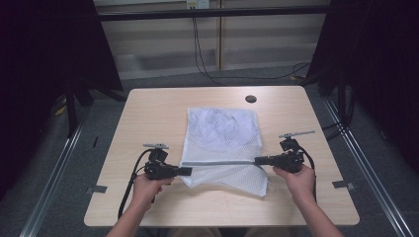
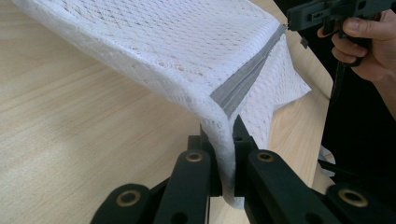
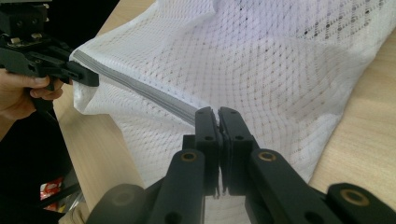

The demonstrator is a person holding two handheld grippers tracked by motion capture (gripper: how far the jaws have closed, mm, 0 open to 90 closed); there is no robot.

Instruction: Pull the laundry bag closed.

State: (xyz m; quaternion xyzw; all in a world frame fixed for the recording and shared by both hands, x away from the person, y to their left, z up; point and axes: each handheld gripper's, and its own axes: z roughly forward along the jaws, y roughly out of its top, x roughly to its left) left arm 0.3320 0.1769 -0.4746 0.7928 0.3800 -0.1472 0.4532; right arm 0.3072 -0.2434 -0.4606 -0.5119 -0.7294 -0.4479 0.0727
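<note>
Lying flat mid-table, the white mesh bag (image 1: 222, 143) runs from centre toward the near edge, w/ a grey zipper strip (image 1: 220, 162) crossing it side to side. Left gripper (image 1: 187, 171) pinches the bag's left edge right at the zipper's end; in left gripper view the mesh is clamped betw. both jaws, fabric lifted off the wood there. Right gripper (image 1: 258, 160) is clenched on the zipper's opposite end; right gripper view shows jaws pressed together on the strip, mesh spreading beyond. Bag's near portion droops below the zipper line, a corner hanging loose by the right hand (image 1: 298, 179). Left hand (image 1: 146, 187) grips its tool near the front edge. Table (image 1: 148, 113) is light wood, a dark round hole (image 1: 250, 98) near its far edge, behind the bag. Black cables (image 1: 202, 54) trail across the floor beyond.
</note>
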